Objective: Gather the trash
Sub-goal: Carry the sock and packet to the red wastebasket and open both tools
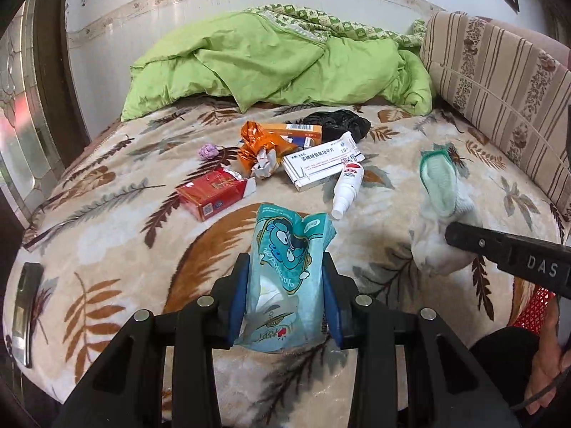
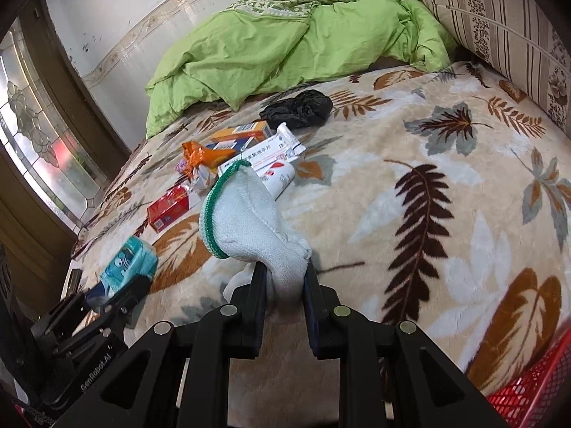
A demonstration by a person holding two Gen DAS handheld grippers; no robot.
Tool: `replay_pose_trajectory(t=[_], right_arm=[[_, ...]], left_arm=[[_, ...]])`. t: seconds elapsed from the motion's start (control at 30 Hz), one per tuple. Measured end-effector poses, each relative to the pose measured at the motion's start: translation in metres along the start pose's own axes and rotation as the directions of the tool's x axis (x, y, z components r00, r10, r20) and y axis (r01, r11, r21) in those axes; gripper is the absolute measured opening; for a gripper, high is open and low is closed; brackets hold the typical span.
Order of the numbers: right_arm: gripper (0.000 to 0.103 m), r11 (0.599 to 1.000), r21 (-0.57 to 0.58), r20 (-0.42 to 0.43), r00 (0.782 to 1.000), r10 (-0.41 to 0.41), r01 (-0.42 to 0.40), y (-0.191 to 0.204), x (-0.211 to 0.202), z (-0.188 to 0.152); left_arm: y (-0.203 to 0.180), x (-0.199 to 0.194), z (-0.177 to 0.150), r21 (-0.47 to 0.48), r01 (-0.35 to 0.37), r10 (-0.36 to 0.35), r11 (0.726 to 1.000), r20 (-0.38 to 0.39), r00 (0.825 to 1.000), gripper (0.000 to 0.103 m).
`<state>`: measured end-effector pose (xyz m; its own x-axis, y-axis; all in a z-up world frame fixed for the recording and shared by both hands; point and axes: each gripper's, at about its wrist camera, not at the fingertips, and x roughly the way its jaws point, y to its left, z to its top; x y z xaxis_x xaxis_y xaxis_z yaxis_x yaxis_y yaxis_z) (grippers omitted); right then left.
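My left gripper (image 1: 285, 285) is shut on a blue cartoon tissue pack (image 1: 285, 267), held over the bed; the pack also shows in the right wrist view (image 2: 125, 264). My right gripper (image 2: 285, 281) is shut on a white glove with a green cuff (image 2: 246, 221), also seen in the left wrist view (image 1: 439, 185). More trash lies mid-bed: a red box (image 1: 214, 196), an orange wrapper with crumpled paper (image 1: 260, 149), a white medicine box (image 1: 321, 164), a white spray bottle (image 1: 346, 189), an orange-and-white box (image 1: 299, 132), a black bag (image 1: 335, 121) and a small purple wad (image 1: 208, 151).
The bed has a leaf-patterned blanket (image 2: 446, 214). A green duvet (image 1: 271, 60) lies at the back and a striped cushion (image 1: 499, 85) at the right. A red mesh basket (image 2: 535, 392) is at the lower right. A dark phone-like object (image 1: 25, 306) lies at the left edge.
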<state>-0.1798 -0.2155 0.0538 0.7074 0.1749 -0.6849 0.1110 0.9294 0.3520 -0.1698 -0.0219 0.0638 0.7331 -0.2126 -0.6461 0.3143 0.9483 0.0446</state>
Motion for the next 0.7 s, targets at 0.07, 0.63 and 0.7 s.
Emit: replay_pose_trajectory(t=[0.07, 0.63, 0.7], right_arm=[[0.020, 1.000, -0.003, 0.004, 1.000, -0.001, 0.001, 0.0005, -0.0038, -0.0030], [0.020, 1.000, 0.016, -0.004, 1.000, -0.008, 0.008, -0.0039, -0.0043, -0.0050], [0.020, 1.000, 0.018, -0.004, 1.000, -0.007, 0.007, -0.0041, -0.0042, -0.0050]], left_arm=[[-0.0006, -0.0035, -0.0009, 0.005, -0.008, 0.008, 1.000, 0.007, 1.000, 0.037], [-0.0066, -0.0065, -0.0019, 0.035, -0.035, 0.035, 0.999, 0.005, 0.999, 0.037], [-0.0066, -0.0060, -0.0019, 0.037, -0.034, 0.034, 0.999, 0.003, 0.999, 0.037]])
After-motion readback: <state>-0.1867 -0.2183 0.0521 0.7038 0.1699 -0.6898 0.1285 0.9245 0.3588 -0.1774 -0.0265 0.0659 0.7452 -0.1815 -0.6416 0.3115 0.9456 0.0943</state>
